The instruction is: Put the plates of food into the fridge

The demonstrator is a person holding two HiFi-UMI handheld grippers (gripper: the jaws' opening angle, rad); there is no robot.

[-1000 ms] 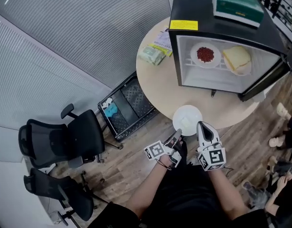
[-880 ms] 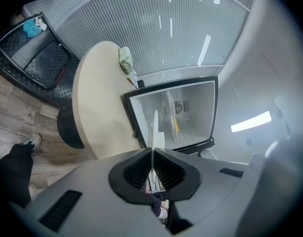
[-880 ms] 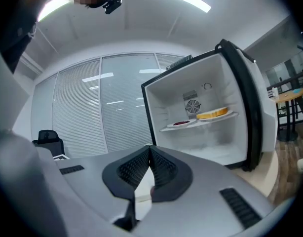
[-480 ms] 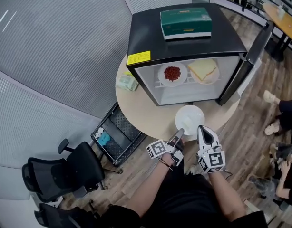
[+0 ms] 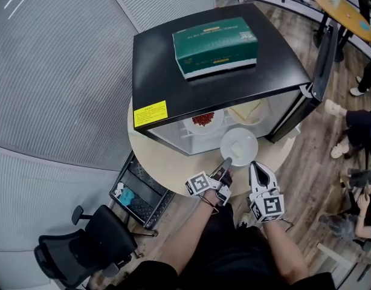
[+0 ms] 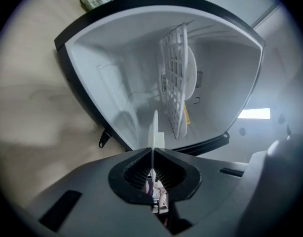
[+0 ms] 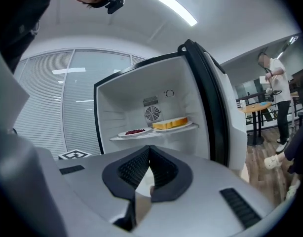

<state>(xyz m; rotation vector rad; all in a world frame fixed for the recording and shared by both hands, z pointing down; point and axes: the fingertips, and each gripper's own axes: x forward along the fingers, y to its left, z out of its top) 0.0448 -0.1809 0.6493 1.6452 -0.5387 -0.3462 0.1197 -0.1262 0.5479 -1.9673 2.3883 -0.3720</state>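
Two shelved already in fridge [image 5: 161, 59] (red plate [image 7: 135, 131], bread plate [image 7: 172, 124]). Third plate [image 5: 238, 145] pinched by its rim in left gripper [image 5: 226, 162], just outside the open fridge, over table [image 5: 173, 165]; right gripper [image 5: 258, 167] closed tight, empty. Left, likely: sliding it inside.

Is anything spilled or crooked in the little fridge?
Nothing stands out. The red-food plate and the bread plate sit flat on the fridge shelf, nothing spilled. The left gripper holds a third white plate by its rim.
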